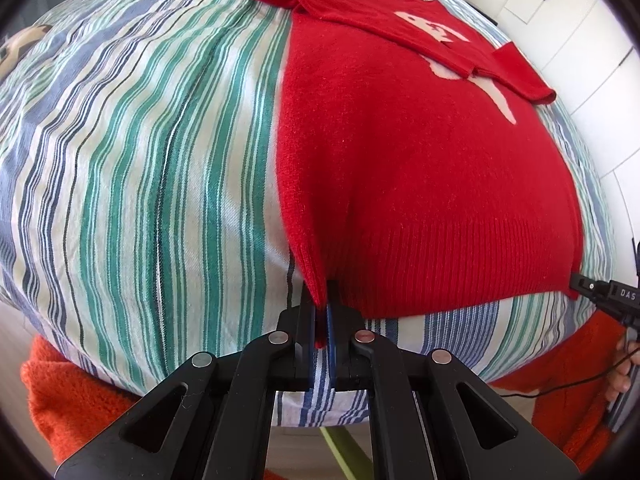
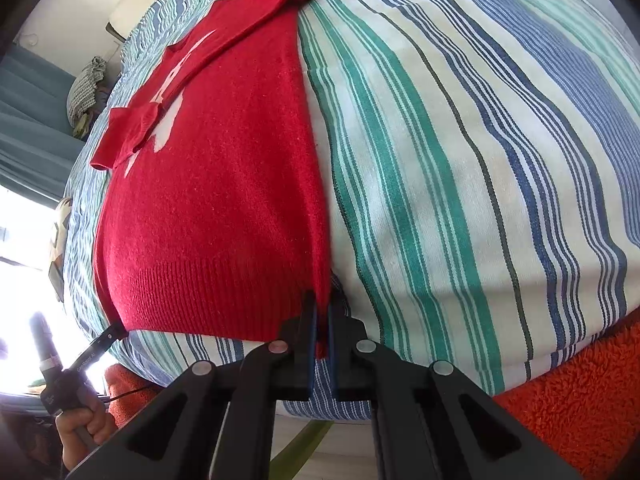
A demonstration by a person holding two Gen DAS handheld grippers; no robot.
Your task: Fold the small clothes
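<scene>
You have the red sweater (image 1: pixel 420 184) lying flat on the striped bedspread (image 1: pixel 140 160), sleeves already crossed over the chest, so the step in hand is the lengthwise fold: bringing the hem up toward the collar.

In the left wrist view, your left gripper (image 1: pixel 322 320) sits at 6 o'clock with its jaws pressed together on the hem's left corner; a tongue of red knit hangs down between the pads. From there the sweater spreads away toward 1 o'clock, and the other tool's black tip shows at 3 o'clock against the opposite hem corner.

In the right wrist view, your right gripper (image 2: pixel 322 320) is likewise at 6 o'clock, pinching the hem's right corner, red fabric caught between its pads. Here the body of the sweater (image 2: pixel 216 200) runs toward 11 o'clock, and your hand (image 2: pixel 80 420) holding the left tool appears at 8 o'clock.

The sweater's long axis runs from the ribbed hem nearest you to the collar at the far end, so it points away from you, neck end farthest.

The next move, as I judge it, calls for lifting both corners together, keeping the hem taut between them, and carrying it over the sleeves toward the shoulders. Uneven lifting would likely skew the fold.
</scene>
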